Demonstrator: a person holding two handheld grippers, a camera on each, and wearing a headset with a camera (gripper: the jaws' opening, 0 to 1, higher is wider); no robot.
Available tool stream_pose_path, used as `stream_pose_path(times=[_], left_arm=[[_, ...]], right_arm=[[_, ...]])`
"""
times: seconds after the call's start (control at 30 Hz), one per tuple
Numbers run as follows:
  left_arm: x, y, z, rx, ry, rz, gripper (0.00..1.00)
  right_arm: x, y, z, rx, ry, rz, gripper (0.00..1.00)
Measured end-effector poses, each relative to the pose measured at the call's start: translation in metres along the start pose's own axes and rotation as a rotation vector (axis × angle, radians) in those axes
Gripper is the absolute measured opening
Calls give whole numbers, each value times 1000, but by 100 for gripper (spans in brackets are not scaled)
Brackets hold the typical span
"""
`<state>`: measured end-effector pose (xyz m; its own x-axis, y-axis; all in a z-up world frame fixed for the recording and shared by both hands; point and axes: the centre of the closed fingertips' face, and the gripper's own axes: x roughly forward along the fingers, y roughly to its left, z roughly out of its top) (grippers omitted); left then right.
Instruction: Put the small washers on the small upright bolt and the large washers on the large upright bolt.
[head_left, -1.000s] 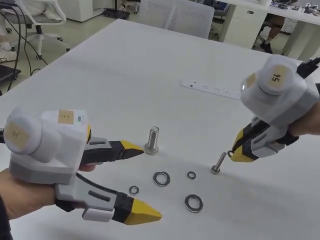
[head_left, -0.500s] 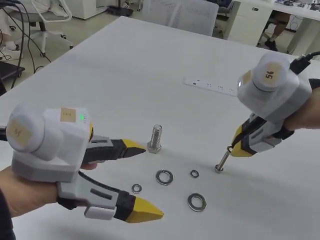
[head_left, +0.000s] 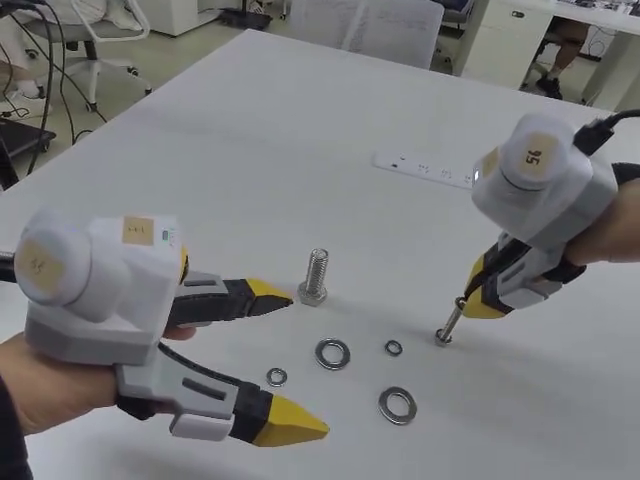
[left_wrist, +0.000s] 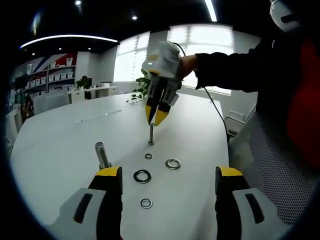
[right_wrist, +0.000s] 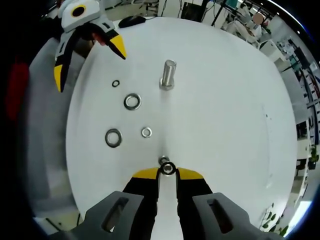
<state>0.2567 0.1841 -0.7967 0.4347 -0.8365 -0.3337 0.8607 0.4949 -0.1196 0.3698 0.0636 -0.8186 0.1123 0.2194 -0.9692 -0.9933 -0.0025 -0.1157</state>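
Right gripper (head_left: 468, 302) remains clamped on tip of small bolt (head_left: 447, 325), which leans toward 1 o'clock; possibly a small washer is pinched there too. Left gripper (head_left: 308, 363) agape, idle. Four washers (head_left: 332, 353) unmoved, 6 o'clock of large bolt (head_left: 315, 277): none threaded yet.

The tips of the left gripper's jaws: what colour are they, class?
Yellow on the left gripper, clearest in the head view.

Left tongs (head_left: 305, 363) spread beside large bolt (head_left: 315, 277); four loose washers (head_left: 332, 353) between; right tongs (head_left: 468, 308) pinching small washer (head_left: 461, 302) atop small bolt (head_left: 447, 326).
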Motion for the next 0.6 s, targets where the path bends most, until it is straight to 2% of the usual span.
stream_pose_path(times=[0.6], left_arm=[[0, 1, -2, -4, 6, -1, 75]], right_arm=[[13, 1, -2, 8, 7, 21, 14]])
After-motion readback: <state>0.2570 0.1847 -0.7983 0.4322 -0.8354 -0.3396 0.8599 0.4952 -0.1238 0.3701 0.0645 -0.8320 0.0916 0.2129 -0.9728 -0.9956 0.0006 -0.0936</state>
